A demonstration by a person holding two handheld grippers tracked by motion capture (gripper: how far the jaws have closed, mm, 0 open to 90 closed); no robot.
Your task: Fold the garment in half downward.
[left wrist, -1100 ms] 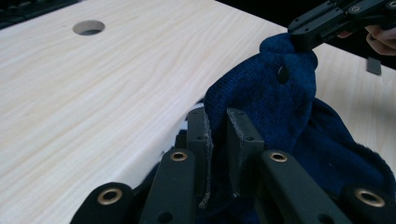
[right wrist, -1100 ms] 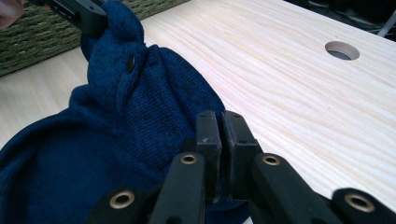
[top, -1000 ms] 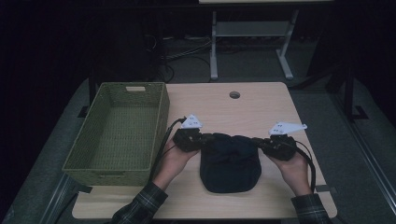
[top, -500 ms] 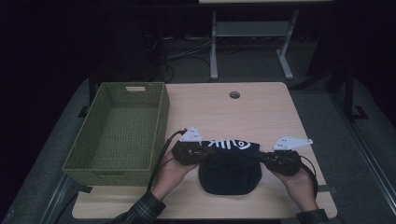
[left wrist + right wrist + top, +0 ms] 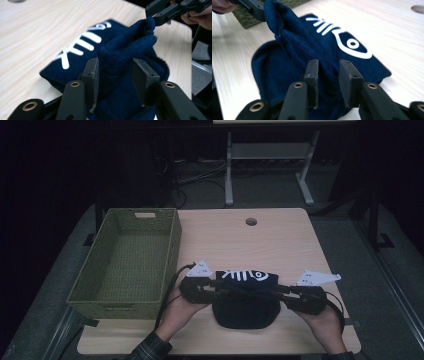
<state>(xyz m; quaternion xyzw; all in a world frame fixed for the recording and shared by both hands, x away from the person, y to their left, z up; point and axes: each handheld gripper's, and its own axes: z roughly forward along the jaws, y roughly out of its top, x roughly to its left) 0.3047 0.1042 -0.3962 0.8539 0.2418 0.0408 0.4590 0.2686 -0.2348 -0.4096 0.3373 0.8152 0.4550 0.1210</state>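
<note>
**Hat folded over, both tools loosening**

Since the earlier picture, both hands have drawn toward the lower edge of the high view, and the far edge of the dark blue hat [image 5: 245, 300] now lies folded toward the person, so a white fish-bone print [image 5: 246, 274] faces up.

In the high view the hat lies at the lower middle of the tabletop [image 5: 280, 240], between the two hands. The left tool [image 5: 212, 287] meets it from the left and the right tool [image 5: 280, 292] from the right, both lying low and pointing at each other across the cloth.

The left tool's jaws have just been opening. In the left gripper view a raised ridge of knit cloth [image 5: 117, 62] stands between them; the left pad [image 5: 93, 75] touches the fabric, while a gap shows between the cloth and the right pad [image 5: 141, 75]. The jaws are spread, not pinching.

The right tool's jaws have also just been opening. In the right gripper view a fold of the hat [image 5: 328, 67] sits between the pads [image 5: 312, 77], which stand slightly apart and no longer squeeze it. At the upper left of that view, the other tool's jaw touches a peaked corner of the hat.

A green woven basket [image 5: 105, 295] stands at the left of the tabletop in the high view, apart from the hat.
</note>
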